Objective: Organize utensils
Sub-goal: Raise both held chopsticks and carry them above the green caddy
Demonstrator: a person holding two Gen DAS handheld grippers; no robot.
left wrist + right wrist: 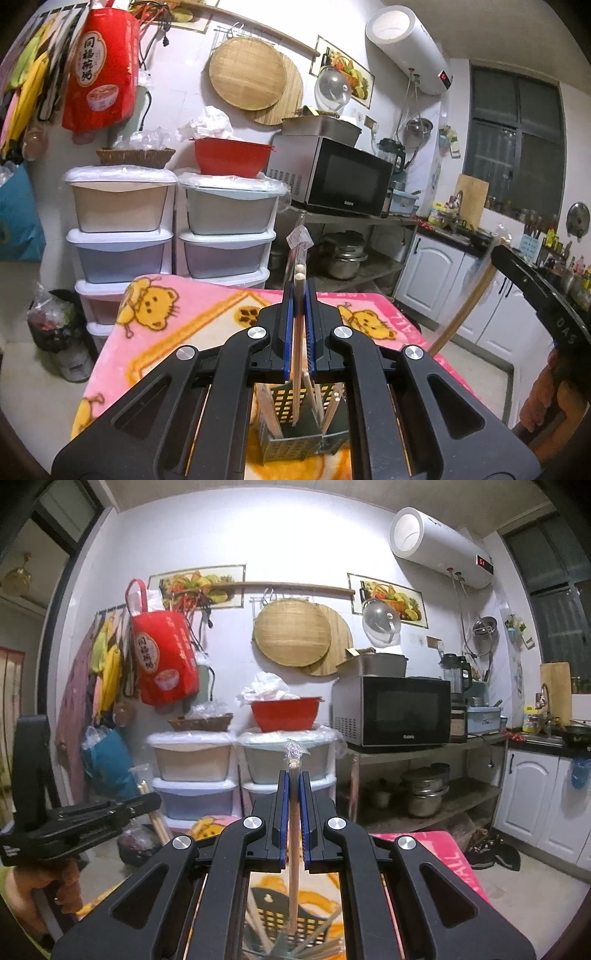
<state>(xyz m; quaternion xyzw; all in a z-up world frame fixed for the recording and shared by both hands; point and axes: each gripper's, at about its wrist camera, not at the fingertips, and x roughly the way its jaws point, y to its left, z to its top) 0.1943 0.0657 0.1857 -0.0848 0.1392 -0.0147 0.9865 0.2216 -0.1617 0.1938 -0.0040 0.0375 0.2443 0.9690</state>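
Chopsticks between left tool pads

Both tongs, left tongs and right tongs, are black with blue finger pads, round silver screws and slotted arms.

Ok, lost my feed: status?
Left gripper shut on chopsticks. Right gripper shut on chopstick. Both above green holder. Nothing blocking.

Right gripper fingers around probable chopstick.
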